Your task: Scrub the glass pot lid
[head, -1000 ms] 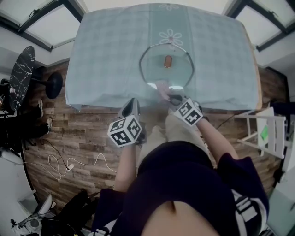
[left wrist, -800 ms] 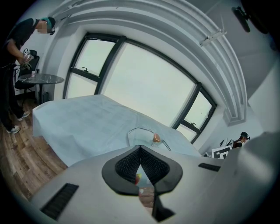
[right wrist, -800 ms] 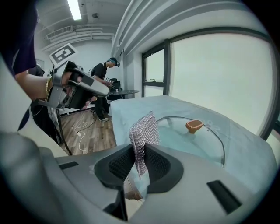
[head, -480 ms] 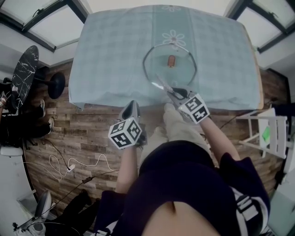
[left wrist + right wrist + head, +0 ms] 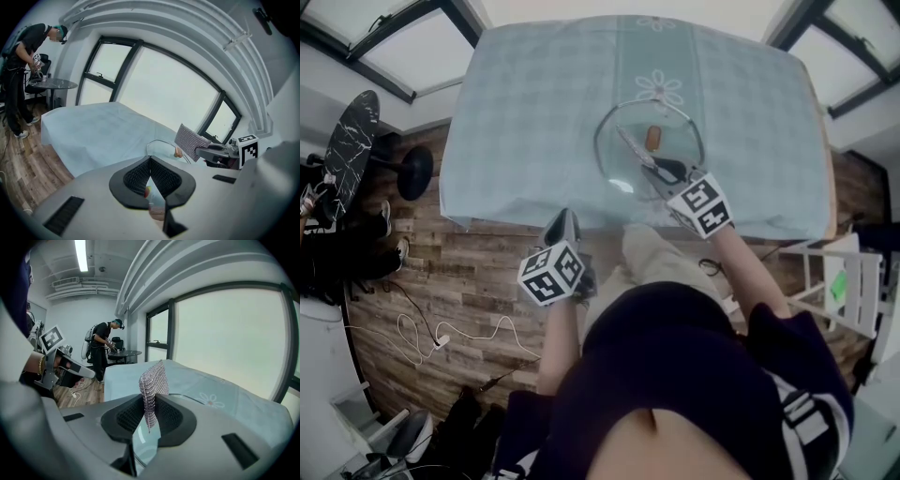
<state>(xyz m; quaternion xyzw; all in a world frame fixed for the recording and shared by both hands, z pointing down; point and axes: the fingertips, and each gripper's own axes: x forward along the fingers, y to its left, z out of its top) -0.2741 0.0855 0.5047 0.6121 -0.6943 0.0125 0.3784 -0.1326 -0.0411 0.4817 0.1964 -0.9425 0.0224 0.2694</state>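
A: So, where's the glass pot lid?

B: Flat on the tablecloth, just ahead of and below the right gripper. Knob is up. From the left gripper it's ahead and off to the right.

A: Grips?

B: Right jaws are clamped on a mesh scrub cloth. It's pinched by its lower edge and the rest stands free past the tips. It looks clear of the glass. Left jaws are closed on nothing, hanging off the table's near edge over the floor.

A: Risks?

B: The main one is that nothing pins the lid. My guess is a scrub stroke shoves it across the tablecloth or spins it round the knob. It sits toward the near edge, so a pull stroke could walk it off. The tablecloth could also bunch and drag along with it.
Second, the cloth is floppy and held at one edge only. Pressed down, it may fold, so the jaw tips hit the glass instead of the mesh, or it slips out of the grip.
Third, the mesh could snag on the knob.

A: Any labels?

B: No legible text or brand. There are only square black-and-white markers on the right cube and the left cube, plus a flower print on the tablecloth beyond the lid.
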